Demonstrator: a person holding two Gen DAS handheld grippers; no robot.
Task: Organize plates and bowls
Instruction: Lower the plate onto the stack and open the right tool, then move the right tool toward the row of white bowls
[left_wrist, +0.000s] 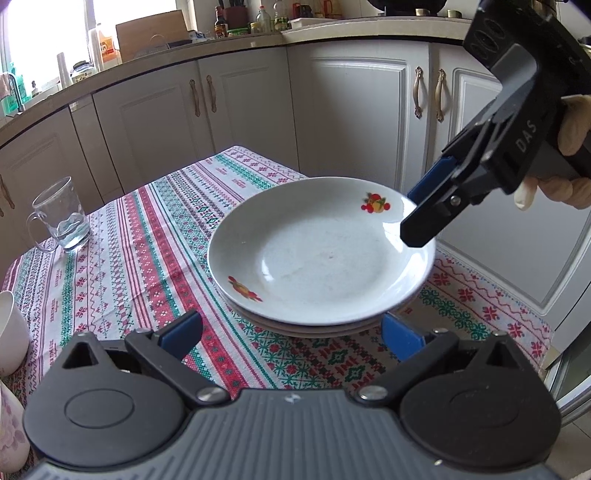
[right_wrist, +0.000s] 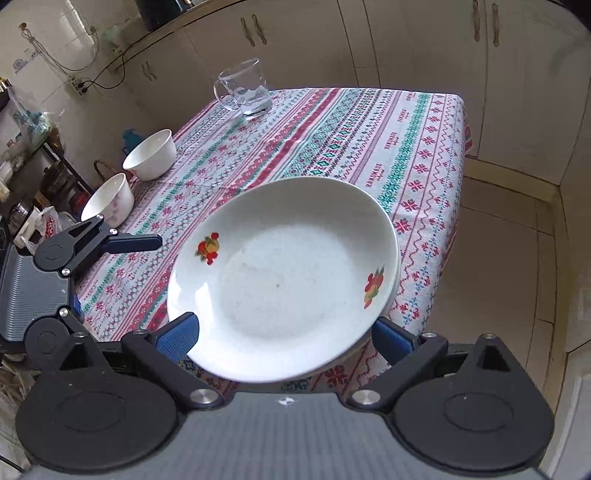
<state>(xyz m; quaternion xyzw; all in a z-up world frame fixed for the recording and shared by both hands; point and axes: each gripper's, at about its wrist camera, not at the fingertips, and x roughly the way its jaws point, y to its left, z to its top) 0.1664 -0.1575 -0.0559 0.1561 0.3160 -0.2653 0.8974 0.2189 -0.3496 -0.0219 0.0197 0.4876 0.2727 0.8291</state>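
Right now my right gripper (right_wrist: 282, 332) has its two blue pads spread wide, and a white plate (right_wrist: 284, 280) with little fruit pictures sits in the gap between them. In my left wrist view I see that same gripper (left_wrist: 421, 218) from the side: one black finger lies over the plate's far rim and one blue pad shows behind it, so it looks like it pinches the rim, but I cannot tell for sure that it grips. A gloved hand (left_wrist: 569, 155) holds its handle. The top plate (left_wrist: 321, 251) rests on a small stack of plates (left_wrist: 314, 328), and I can see their edges peeking out under it. My left gripper (left_wrist: 291, 332) is wide open and holds nothing; its blue pads sit on each side of the near edge of the stack, and I cannot tell if they touch it. The stack sits near the edge of a table with a striped red and green cloth (right_wrist: 369, 122). Far across the cloth stands a glass mug (right_wrist: 245, 90) with a little water in it. Two white bowls (right_wrist: 149, 155) sit near the other edge, one just beside the other, well apart from the plates.
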